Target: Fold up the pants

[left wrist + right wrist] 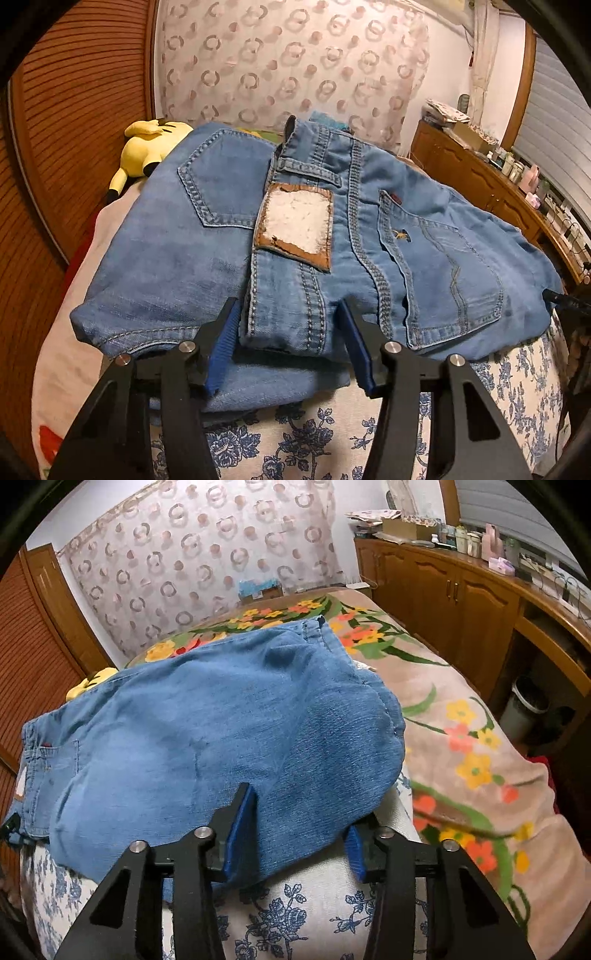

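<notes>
Blue denim pants [207, 236], blue-floral white sheet [295, 439], yellow plush toy [144, 147]

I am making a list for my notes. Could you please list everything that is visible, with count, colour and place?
jeans: one, blue, folded on the bed
leather patch: one, brown and white, on the waistband
plush toy: one, yellow, behind the jeans
floral sheet: one, white and blue, under the jeans
flowered blanket: one, beige, right of the jeans
cabinet: one, brown, along the wall
left gripper: black, blue pads, astride the waistband
right gripper: black, blue pads, astride the denim edge
</notes>
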{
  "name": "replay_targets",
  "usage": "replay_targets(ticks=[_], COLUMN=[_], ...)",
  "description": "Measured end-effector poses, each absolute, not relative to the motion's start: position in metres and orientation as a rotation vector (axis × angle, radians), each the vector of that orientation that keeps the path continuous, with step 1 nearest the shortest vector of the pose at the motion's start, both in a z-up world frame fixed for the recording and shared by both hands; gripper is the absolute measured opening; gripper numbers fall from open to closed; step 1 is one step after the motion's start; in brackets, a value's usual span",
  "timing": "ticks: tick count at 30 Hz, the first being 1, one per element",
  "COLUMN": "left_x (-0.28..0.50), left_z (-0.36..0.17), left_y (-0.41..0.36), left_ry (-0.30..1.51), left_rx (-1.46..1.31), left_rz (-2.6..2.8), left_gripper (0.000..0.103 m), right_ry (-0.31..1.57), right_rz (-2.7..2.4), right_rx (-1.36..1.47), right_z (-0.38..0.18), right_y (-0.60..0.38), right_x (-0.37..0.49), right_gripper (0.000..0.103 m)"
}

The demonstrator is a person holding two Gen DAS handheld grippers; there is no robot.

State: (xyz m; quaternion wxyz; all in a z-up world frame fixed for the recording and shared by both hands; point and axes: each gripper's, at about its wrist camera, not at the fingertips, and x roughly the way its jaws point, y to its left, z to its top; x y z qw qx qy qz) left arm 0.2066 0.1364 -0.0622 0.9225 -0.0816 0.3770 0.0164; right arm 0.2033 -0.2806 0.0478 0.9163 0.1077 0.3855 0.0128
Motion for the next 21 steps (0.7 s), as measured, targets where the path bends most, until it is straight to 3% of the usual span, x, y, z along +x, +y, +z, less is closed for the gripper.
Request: replay_targets(ticks=[1, 2, 5, 8, 10, 16, 21], left_x=[0.206, 0.205, 0.201, 0.197, 0.197, 0.191, 0.174], left_z=[-0.062, -0.061, -0.053, -0.04, -0.034, -0.004, 0.013], left_y=[0.137, 0.136, 0.135, 0.135, 0.131, 0.123, 0.124], left_ry=[0.775, 0.771, 0.738, 0.713, 0.703, 0.622, 0.59], left_rx=[-0.165, -0.159, -0.15, -0.143, -0.13, -0.099, -0.103], left_rz=[0.036, 0.037, 0.034, 0.011, -0.002, 0.016, 0.001], left_gripper=[0.053, 0.043, 0.027, 0.016, 0.013, 0.002, 0.002], right_ry=[0.792, 0.791, 0.784, 0.779, 0.765, 0.687, 0.635], right_rz=[0.028, 0.031, 0.054, 0.069, 0.079, 0.095, 0.116], right_rx=[0.22, 0.219, 0.226, 0.223, 0.207, 0.142, 0.113], right_z=[0.047, 0.048, 0.05, 0.053, 0.057, 0.076, 0.092], right_y=[-0.28, -0.282, -0.286, -0.291, -0.29, -0.284, -0.284], right_x=[0.204, 0.204, 0.207, 0.209, 0.209, 0.204, 0.192], right_gripper=[0.034, 0.031, 0.022, 0.013, 0.007, 0.005, 0.005])
